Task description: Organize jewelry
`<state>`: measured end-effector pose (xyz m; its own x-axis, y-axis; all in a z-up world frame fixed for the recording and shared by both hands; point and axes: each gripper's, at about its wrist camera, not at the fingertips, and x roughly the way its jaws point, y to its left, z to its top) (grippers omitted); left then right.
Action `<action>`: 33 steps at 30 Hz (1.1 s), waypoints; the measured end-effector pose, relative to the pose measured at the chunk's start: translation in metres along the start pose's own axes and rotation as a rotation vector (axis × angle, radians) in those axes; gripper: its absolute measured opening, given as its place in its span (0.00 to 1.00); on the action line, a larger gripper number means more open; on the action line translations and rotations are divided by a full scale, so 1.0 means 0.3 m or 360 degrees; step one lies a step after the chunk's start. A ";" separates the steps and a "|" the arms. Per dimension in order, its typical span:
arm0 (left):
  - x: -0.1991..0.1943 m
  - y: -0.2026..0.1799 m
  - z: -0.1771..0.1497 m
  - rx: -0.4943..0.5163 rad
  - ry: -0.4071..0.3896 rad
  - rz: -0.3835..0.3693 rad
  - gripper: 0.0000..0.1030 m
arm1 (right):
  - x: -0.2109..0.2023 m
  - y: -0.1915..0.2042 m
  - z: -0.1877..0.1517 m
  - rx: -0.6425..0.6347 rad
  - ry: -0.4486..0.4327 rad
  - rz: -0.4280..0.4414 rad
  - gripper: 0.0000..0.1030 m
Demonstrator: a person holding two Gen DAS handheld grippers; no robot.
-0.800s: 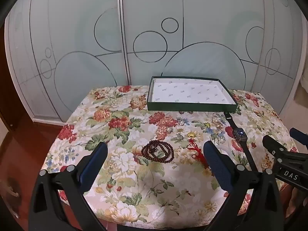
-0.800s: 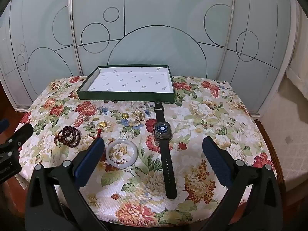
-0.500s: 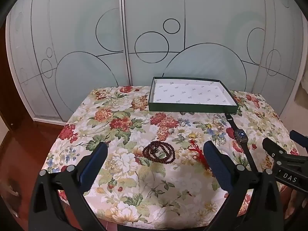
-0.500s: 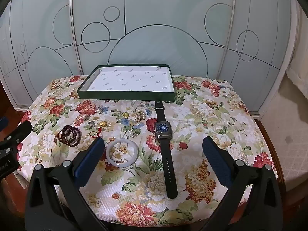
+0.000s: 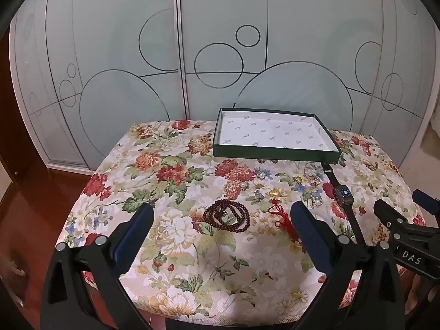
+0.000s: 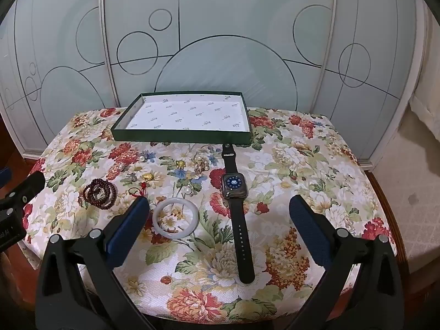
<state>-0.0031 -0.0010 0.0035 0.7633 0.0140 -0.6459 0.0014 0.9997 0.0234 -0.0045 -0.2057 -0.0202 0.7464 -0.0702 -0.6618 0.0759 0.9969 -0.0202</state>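
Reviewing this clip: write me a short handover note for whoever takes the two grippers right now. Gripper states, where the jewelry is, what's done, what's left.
Left gripper: open, empty, above the near part of the table.
Right gripper: open, empty, above the watch strap.
Green tray: at the far edge of the floral tablecloth, nothing in it.
On the cloth: dark bead bracelet, red tassel charm, white bangle, smartwatch lying flat, and small gold and pearl pieces just in front of the tray.
Done: nothing placed yet.
Left: every piece is out of the tray.
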 end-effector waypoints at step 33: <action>0.016 0.020 -0.009 -0.0030 0.0026 -0.0003 0.96 | 0.003 0.003 -0.003 -0.0001 0.0002 0.0000 0.98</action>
<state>-0.0012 0.0052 -0.0015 0.7527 0.0120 -0.6582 -0.0093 0.9999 0.0076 -0.0045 -0.2048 -0.0215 0.7454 -0.0702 -0.6629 0.0754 0.9969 -0.0208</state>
